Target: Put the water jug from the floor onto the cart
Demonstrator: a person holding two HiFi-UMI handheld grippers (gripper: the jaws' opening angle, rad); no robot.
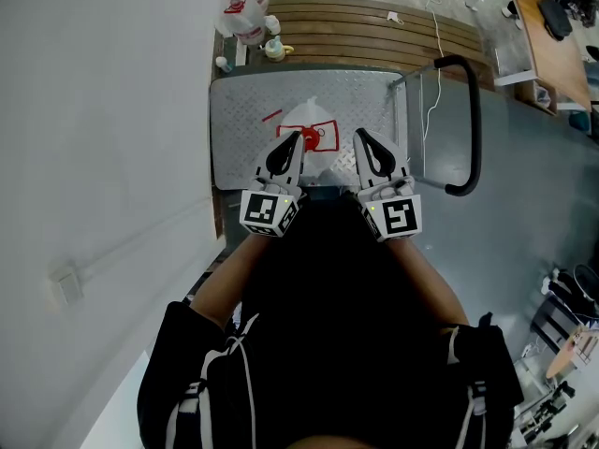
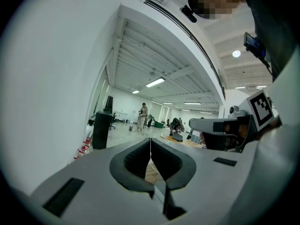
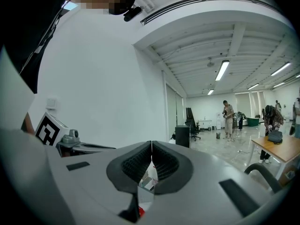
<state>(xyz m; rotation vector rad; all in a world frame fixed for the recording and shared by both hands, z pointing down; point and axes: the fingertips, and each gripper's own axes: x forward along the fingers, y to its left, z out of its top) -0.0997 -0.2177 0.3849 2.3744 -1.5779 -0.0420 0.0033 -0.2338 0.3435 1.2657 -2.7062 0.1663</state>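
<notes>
The water jug point(image 1: 314, 131) stands on the cart point(image 1: 239, 110) deck, near its middle, just ahead of both grippers. The left gripper point(image 1: 294, 141) and right gripper point(image 1: 363, 140) are closed on nothing. Placement appears done: draw both straight back without brushing the jug, then confirm it sits steady.

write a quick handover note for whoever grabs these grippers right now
Left gripper: jaws shut, nothing between them, held about level at the cart's near edge.
Right gripper: jaws shut, empty, alongside the left.
Water jug: upright on the cart deck, red cap up, just past the two gripper tips. Neither gripper holds it.
Done: the jug looks to be set on the cart.
Left: probably only drawing the grippers back. More jugs stand beyond the cart's far end, by the wall.
</notes>
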